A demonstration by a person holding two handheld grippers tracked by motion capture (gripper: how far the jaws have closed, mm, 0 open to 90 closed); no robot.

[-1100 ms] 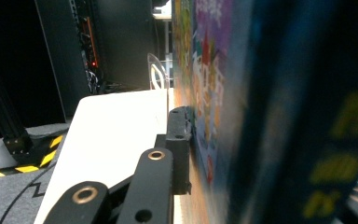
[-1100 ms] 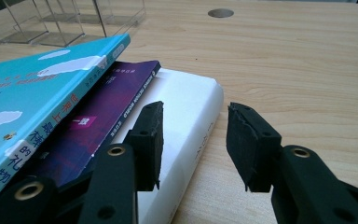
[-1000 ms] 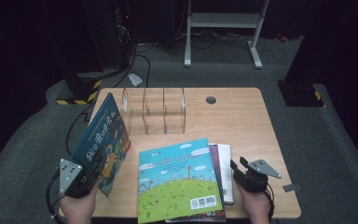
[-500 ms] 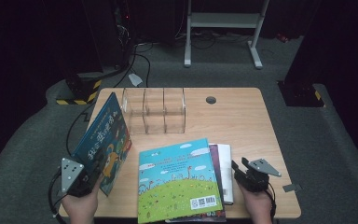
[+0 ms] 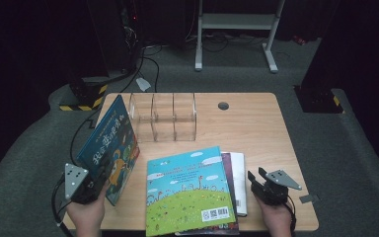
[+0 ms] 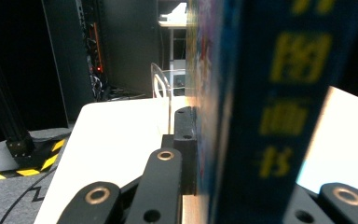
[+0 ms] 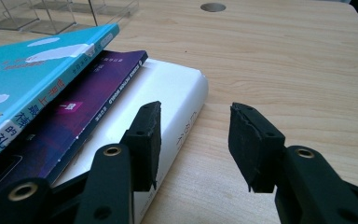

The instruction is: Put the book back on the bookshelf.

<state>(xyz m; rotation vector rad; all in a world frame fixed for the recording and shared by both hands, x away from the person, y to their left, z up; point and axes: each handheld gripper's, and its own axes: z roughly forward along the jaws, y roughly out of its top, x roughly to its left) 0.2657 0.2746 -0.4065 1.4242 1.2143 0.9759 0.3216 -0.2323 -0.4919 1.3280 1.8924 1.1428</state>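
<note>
A blue picture book point(image 5: 109, 143) stands tilted on its edge at the table's left, and my left gripper point(image 5: 90, 183) is shut on its near lower corner. In the left gripper view the book's dark blue spine point(image 6: 279, 116) with yellow characters rises between the jaws of the left gripper point(image 6: 223, 140). A stack of books lies at the front middle: a teal one point(image 5: 187, 192) on top, a purple one point(image 7: 88, 112) under it, and a white one point(image 7: 177, 93) at the bottom. My right gripper point(image 7: 193, 140) stands open just right of the white book, with bare table between its pads.
A clear acrylic divider rack point(image 5: 163, 116) stands at the back left of the wooden table point(image 5: 266, 133), beyond the blue book. A round cable hole point(image 5: 223, 105) sits at the back middle. A white metal stand point(image 5: 237, 29) and dark floor lie behind the table.
</note>
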